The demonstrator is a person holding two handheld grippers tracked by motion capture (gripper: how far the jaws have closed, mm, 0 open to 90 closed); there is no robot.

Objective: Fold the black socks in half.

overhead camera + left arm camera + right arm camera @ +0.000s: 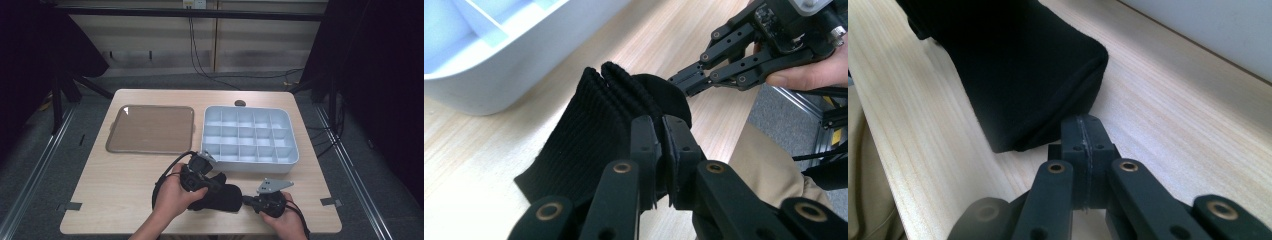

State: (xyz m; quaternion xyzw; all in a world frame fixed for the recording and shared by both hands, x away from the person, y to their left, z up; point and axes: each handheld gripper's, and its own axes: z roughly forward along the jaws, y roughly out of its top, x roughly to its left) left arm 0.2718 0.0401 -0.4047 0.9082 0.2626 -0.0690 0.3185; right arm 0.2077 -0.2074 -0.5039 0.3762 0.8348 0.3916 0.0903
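Observation:
A black sock lies folded on the wooden table near its front edge. My left gripper comes at it from the left and is shut on the ribbed cuff. In the left gripper view the jaws pinch the ribbed folds of the sock. My right gripper lies low at the sock's right end with its jaws shut. Its tip touches the sock's smooth end. In the right gripper view the pads meet just beside the sock's corner; whether fabric is caught there I cannot tell.
A white box with several empty compartments stands just behind the hands; its wall is close to the sock. A brown tray lies at the back left. A small dark round object sits at the far edge.

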